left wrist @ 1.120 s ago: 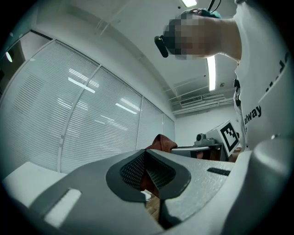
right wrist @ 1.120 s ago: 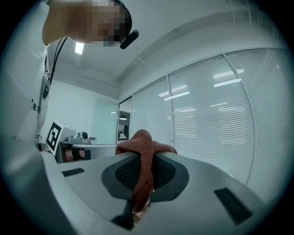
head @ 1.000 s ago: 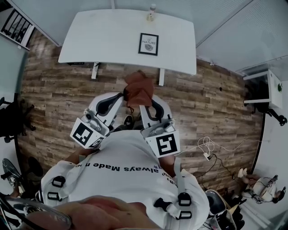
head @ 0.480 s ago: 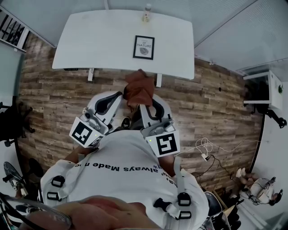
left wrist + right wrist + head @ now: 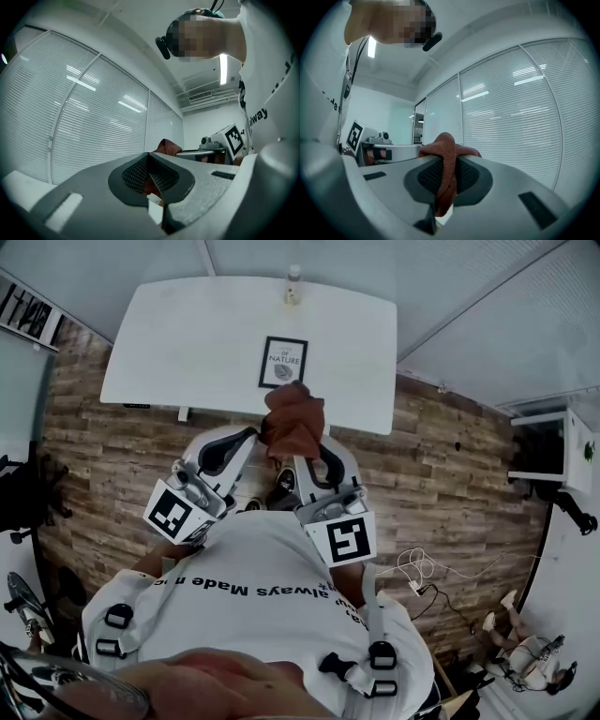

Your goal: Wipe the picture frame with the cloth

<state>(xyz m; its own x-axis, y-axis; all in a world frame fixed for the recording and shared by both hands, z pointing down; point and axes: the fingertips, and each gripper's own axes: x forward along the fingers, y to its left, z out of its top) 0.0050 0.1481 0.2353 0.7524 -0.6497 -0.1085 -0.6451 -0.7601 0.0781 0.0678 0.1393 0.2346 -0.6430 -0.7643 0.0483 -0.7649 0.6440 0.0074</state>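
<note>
Right gripper view has the right tool (image 5: pixel 446 164) clamped on the cloth (image 5: pixel 443 143): a rust-brown fold is squeezed between the two dark pads, bulges over their tips and hangs out below. The left tool (image 5: pixel 149 161) is also closed, its pads meeting at the tips with some of the same brown fabric showing in the gap beneath them. It seems to pinch an edge of the cloth, though the grip is harder to read there. From the head view the two tools sit side by side in front of the person's chest with the cloth bunched between and above them. The picture frame (image 5: pixel 282 362) waits on the white bench (image 5: pixel 187 343), just beyond the cloth and near the bench's front edge, not yet touched, with a small bottle (image 5: pixel 293 285) well behind it at the far edge. The wad is thick and uneven, so a hard tool tip could reach the glass before the fabric does and scratch it. A firm push might also slide or tip the unsteadied frame, since both tools are taken up with the cloth.
</note>
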